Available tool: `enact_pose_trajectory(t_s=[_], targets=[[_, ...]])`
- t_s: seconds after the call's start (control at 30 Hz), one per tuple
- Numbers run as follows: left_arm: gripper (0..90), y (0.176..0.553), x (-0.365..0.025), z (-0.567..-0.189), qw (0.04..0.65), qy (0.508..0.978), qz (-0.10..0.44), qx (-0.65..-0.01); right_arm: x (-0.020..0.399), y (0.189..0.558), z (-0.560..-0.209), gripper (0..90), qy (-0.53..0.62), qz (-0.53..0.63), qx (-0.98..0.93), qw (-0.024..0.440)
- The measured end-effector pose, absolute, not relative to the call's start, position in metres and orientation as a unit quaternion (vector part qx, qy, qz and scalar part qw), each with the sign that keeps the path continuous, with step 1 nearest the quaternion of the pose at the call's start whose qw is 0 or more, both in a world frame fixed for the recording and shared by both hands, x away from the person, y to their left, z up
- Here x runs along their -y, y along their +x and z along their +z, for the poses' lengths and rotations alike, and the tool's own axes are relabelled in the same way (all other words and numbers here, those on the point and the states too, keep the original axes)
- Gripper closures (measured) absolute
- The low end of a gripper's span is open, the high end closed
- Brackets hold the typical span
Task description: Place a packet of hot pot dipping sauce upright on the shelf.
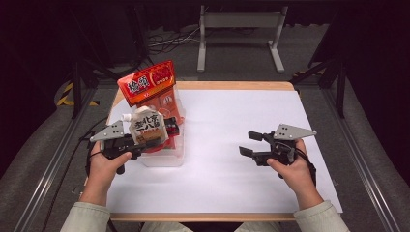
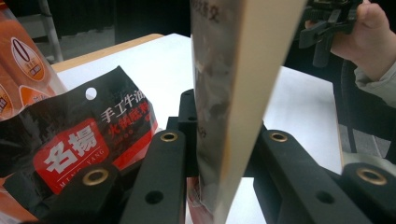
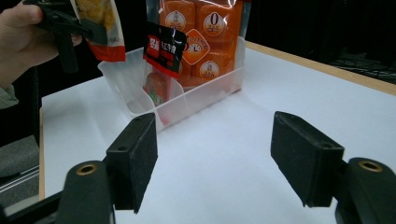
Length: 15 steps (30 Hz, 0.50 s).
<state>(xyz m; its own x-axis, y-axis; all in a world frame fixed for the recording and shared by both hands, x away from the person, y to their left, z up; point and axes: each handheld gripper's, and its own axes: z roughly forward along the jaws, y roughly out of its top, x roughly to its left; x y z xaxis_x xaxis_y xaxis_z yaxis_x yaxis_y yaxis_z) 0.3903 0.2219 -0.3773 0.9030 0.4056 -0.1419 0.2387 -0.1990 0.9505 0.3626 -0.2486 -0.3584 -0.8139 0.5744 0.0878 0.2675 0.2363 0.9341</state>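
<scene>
two grippers are busy. the left gripper (image 1: 157,137), left of middle in the high view, pinches a white pouch (image 1: 145,126) over the clear bin (image 1: 167,157), ready to drop in. the right gripper (image 1: 252,143) waits wide open with nothing inside.

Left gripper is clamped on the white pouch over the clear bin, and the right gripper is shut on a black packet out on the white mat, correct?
Not quite. The right gripper is open and holds nothing, as the right gripper view shows. The rest holds: the left gripper is clamped on the white pouch over the clear bin.
</scene>
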Motion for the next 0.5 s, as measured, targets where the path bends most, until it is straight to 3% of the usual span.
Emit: enact_pose_trajectory(t_s=[0.5], targets=[[77.9, 0.400, -0.221, -0.397, 0.569, 0.793, 0.063, -0.207, 0.250, 0.364, -0.361, 32.0, 0.271, 0.561, -0.772, 0.126]])
